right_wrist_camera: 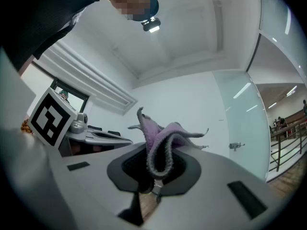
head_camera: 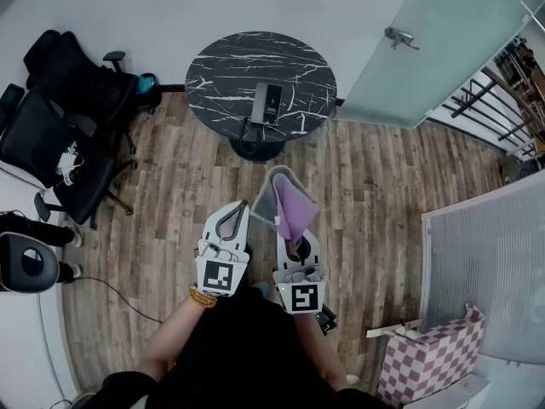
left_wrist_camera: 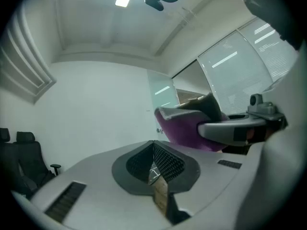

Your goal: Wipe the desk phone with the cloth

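Note:
The dark desk phone (head_camera: 269, 105) lies on a round black marble table (head_camera: 221, 75) across the wooden floor, well away from both grippers. I hold both grippers side by side close to my body, pointing up and forward. My right gripper (head_camera: 295, 231) (right_wrist_camera: 156, 163) is shut on a purple and grey cloth (head_camera: 293, 206) (right_wrist_camera: 161, 139), which sticks out past its tips in folds. My left gripper (head_camera: 230, 217) (left_wrist_camera: 154, 150) is shut, with nothing between its jaws. In the left gripper view the cloth (left_wrist_camera: 184, 128) shows to the right, in the right gripper.
Black office chairs (head_camera: 60, 118) stand at the left wall. A frosted glass door (head_camera: 443, 41) is behind the table to the right. A ribbed panel (head_camera: 485, 271) and a pink checkered box (head_camera: 430, 360) stand at the right. Wooden floor (head_camera: 383, 177) lies between me and the table.

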{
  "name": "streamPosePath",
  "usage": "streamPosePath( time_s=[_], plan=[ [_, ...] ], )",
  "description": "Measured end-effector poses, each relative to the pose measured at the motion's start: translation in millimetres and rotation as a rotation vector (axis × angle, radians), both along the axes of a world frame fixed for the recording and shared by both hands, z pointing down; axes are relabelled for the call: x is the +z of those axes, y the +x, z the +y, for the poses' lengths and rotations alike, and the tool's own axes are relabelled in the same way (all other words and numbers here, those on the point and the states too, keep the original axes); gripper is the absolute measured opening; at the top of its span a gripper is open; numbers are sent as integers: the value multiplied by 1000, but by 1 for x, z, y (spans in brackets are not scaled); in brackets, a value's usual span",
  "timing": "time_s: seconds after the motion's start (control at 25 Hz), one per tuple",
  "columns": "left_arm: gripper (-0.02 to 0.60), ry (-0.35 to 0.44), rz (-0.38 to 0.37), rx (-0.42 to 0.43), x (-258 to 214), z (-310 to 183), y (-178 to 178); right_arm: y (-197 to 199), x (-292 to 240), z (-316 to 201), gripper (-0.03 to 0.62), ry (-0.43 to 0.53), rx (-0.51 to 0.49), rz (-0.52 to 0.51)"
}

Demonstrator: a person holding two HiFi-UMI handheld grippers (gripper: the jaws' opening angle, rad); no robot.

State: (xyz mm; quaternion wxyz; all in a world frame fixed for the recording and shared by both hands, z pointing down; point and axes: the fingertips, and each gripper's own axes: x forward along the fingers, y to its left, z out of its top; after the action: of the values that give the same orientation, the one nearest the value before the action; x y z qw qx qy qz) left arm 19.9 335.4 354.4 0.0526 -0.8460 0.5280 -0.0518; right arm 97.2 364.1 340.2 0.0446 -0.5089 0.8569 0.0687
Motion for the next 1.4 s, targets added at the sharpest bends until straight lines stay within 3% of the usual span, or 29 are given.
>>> streamPosePath(
  time_s=[0.28,0.72,1.0,1.4],
  plan=[
    [12,-25,22,6,18,-80,-7,-2,34,-78,55,-92,-41,1],
    [12,-12,51,31,8,-231,-25,-13,32,-231,55,-170,-42,72],
    [12,-39,85,52,10,-298,-47,-38,30,-316,55,-206,-58,135],
    [12,-55,58,118,21,-368,-54,-41,19,-404,55,-209,-73,219]
  ],
)
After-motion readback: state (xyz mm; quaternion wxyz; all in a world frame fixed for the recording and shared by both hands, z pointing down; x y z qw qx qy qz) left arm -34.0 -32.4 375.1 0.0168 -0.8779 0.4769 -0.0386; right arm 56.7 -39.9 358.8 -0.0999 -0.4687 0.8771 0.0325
